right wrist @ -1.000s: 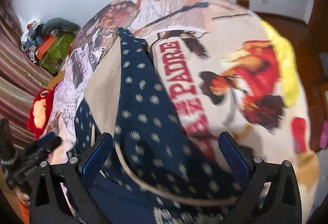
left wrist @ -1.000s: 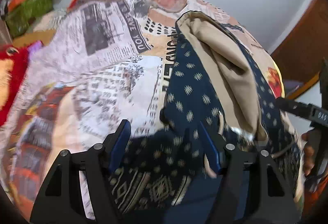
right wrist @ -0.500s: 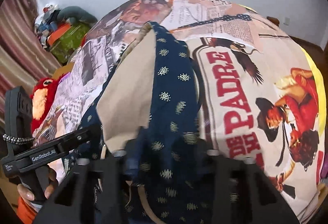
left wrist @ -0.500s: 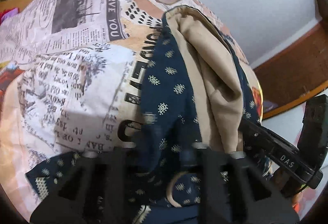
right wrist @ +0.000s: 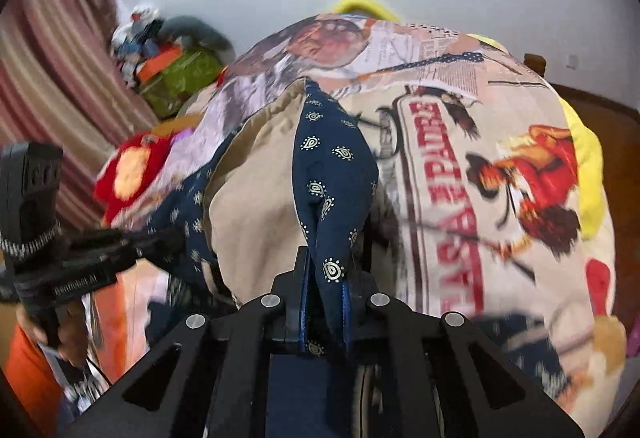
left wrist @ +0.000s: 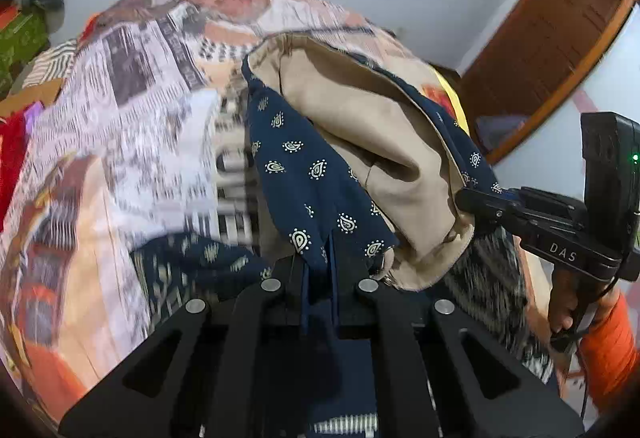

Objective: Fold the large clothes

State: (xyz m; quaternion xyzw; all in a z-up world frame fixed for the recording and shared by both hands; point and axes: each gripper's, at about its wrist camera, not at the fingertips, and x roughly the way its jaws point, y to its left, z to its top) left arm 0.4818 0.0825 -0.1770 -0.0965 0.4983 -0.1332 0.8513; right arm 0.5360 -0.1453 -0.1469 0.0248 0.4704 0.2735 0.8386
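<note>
Left gripper: fingers pressed together on a pinch of the navy printed garment. Right gripper: likewise clamped, a narrow tongue of the same navy cloth drawn into its jaws.

Garment position, taken relative to the printed bedspread: the near end is held up off the bedspread by both grips; the far end is seen to taper to a point that lies on, or just over, the bedspread near its middle. Contact there cannot be confirmed. The beige lining is exposed as an open pocket sagging between the two pinch points.

Key relation: the long axis of the garment runs straight away from both grippers, toward the far side of the bedspread. The two pinches sit side by side on the near edge, the right-hand one seen in the left view at the lining's right rim. Neither hand is clearly nearer the far end; the span between them is short and the cloth between is slack, not taut.

Judgement: a fold along this axis would call for the near edge to be carried forward over the bedspread toward the far tip, both hands kept level. With the lining bagged open, a skewed or bunched fold is the likely fault unless the edge is first spread sideways.

Motion blur at the bedspread's near edge; detail there unreadable.
</note>
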